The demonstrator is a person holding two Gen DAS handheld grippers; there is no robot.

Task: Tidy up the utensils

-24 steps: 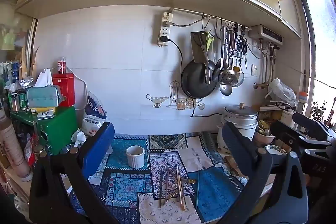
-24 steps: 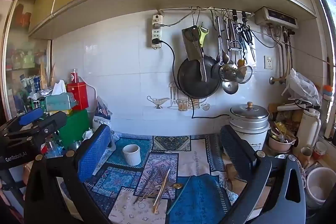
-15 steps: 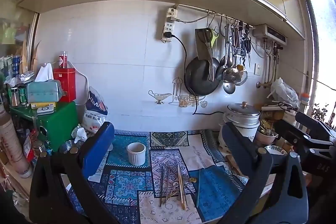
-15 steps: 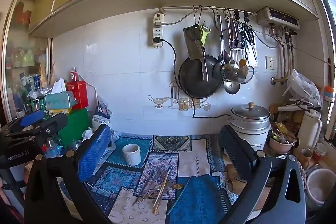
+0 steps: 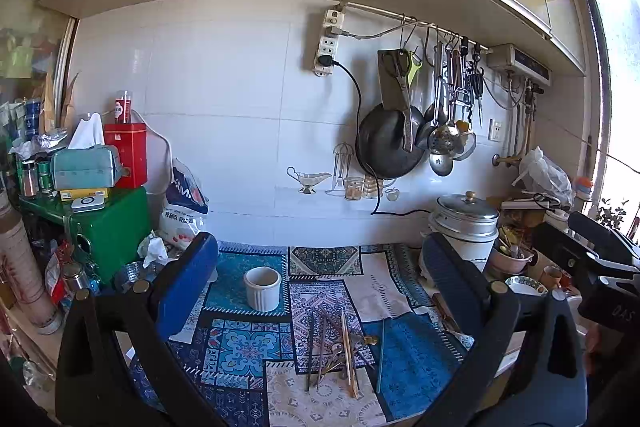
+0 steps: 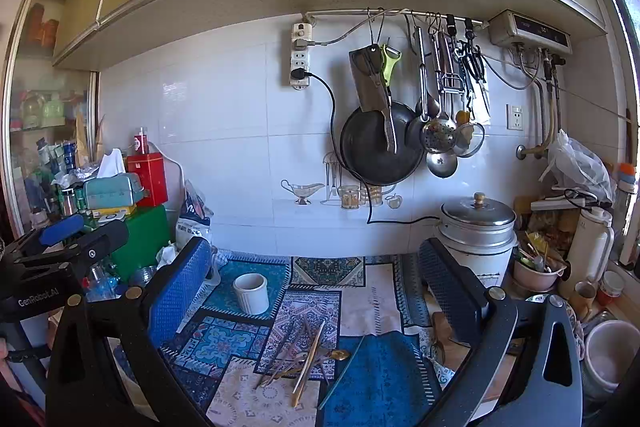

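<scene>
Both our left gripper [image 5: 316, 275] and right gripper [image 6: 314, 273] hang with fingers spread, empty, above the chopsticks [image 6: 308, 363] heaped by a spoon [image 6: 338, 354] on the patchwork mat [image 6: 380, 379]; we should take one stick cleanly toward the white cup [image 6: 251, 293], though the worktop's near edge is cut off

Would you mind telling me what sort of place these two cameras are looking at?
Most likely a lived-in home kitchen. A black pan and ladles hang from a wall rail, a lidded metal pot stands on the counter, and loose chopsticks and spoons lie on a patterned cloth near a white cup.
</scene>
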